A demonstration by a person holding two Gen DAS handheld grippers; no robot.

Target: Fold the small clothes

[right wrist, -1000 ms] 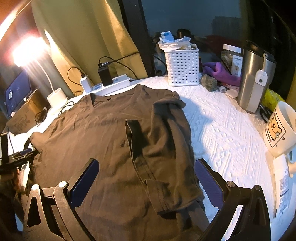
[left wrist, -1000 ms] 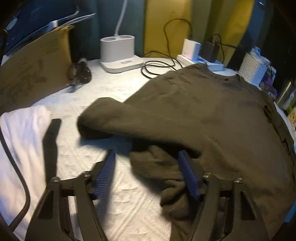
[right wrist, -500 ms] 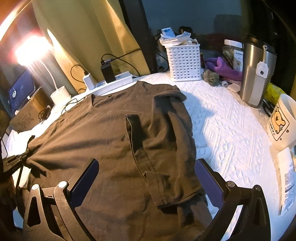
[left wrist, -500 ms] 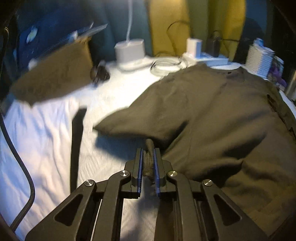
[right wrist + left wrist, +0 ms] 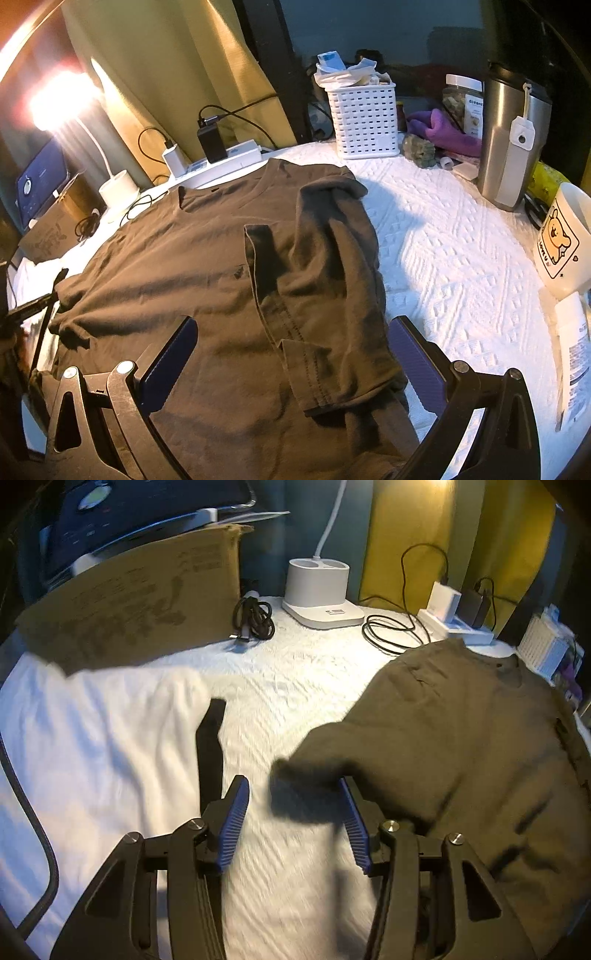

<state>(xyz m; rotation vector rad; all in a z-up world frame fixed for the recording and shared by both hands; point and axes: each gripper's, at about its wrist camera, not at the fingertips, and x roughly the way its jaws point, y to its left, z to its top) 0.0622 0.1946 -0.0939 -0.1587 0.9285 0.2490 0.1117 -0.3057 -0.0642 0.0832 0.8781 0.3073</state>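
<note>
Just ahead of the left gripper point(image 5: 293, 821), whose jaws are opening, the sleeve end of the brown T-shirt point(image 5: 461, 746) lies blurred beside the right-hand pad, not pinched. Bare white tablecloth point(image 5: 295, 686) stretches ahead and to its left, up to the cardboard box point(image 5: 147, 602) and lamp base point(image 5: 319, 590). The right gripper point(image 5: 291, 354) hovers wide open over the shirt's folded-in side; open cloth lies to its right, bounded by tumbler point(image 5: 513, 140) and mug point(image 5: 565, 240).
</note>
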